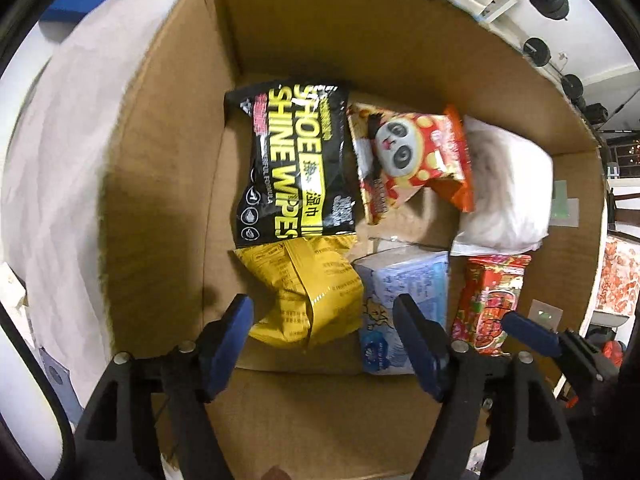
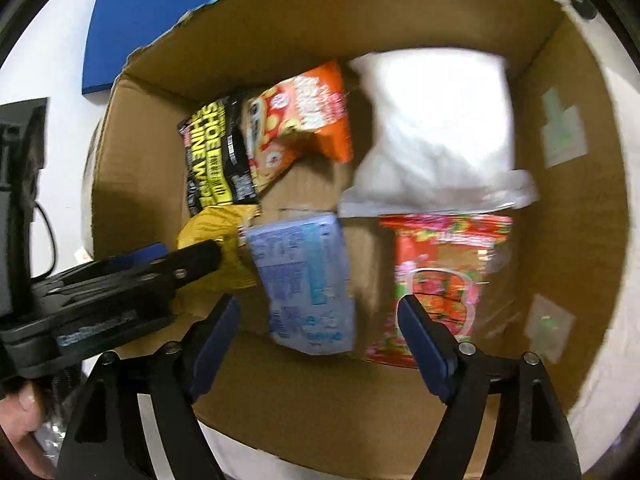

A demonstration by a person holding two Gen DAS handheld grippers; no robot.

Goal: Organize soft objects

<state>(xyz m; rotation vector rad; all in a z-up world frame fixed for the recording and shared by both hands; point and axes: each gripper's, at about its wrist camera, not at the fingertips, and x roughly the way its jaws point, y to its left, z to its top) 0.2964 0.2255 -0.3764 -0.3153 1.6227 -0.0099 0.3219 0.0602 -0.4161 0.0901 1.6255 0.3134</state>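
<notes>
A cardboard box (image 1: pixel 168 184) holds several soft packs: a black shoe shine wipes pack (image 1: pixel 292 164), a red panda snack bag (image 1: pixel 408 160), a white pack (image 1: pixel 504 192), a yellow bag (image 1: pixel 308 292), a light blue tissue pack (image 1: pixel 404 300) and a red candy bag (image 1: pixel 488 300). My left gripper (image 1: pixel 324 344) is open and empty above the yellow bag and the tissue pack. My right gripper (image 2: pixel 320 344) is open and empty above the tissue pack (image 2: pixel 304 276) and the candy bag (image 2: pixel 444 280). The left gripper (image 2: pixel 132 276) also shows in the right wrist view, over the yellow bag (image 2: pixel 228 240).
The box (image 2: pixel 580 220) stands on a white cloth-covered surface (image 1: pixel 60 168). A blue board (image 2: pixel 140 24) lies beyond the box's far left corner. Dark equipment (image 2: pixel 20 184) stands left of the box. The right gripper's finger (image 1: pixel 532 332) shows at the left view's right side.
</notes>
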